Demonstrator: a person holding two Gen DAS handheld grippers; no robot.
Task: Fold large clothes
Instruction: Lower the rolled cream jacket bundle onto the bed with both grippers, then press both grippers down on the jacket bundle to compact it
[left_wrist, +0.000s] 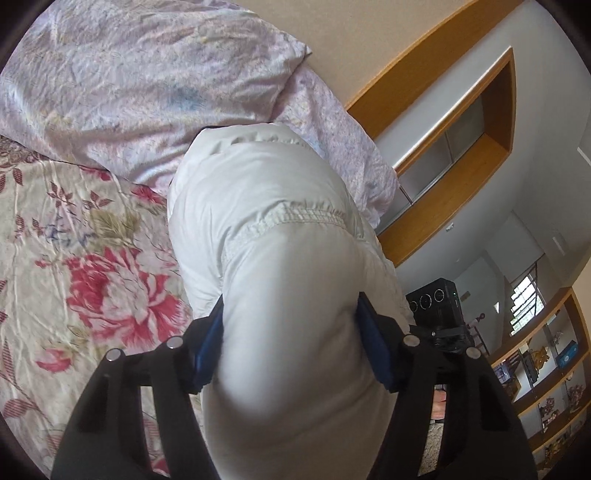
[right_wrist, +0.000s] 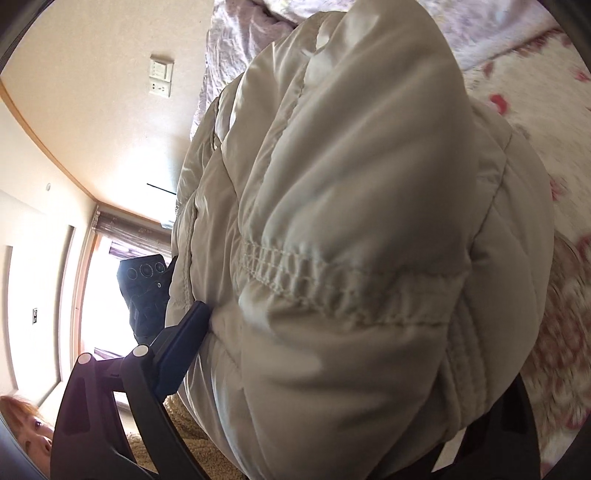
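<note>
Clamped on the white puffer jacket, left gripper is pinching a thick padded fold between both blue pads, and the garment is running straight ahead of me, its long axis stretching away from the claw toward the lilac pillow. Taking the jacket as my landmark, the floral bedspread is lying to its left, and the pillow is sitting at its far end, with the jacket's far tip reaching it. Moving rightward, right gripper is also gripping the jacket: one pad is pressing its left flank, while the other finger is hiding under the bulging fabric, so I am judging the grasp from that pinch alone. Both claws seem to be holding the near end, about equally close, so I am judging that the coming fold will be carrying this end forward along the jacket's length toward the pillow.
</note>
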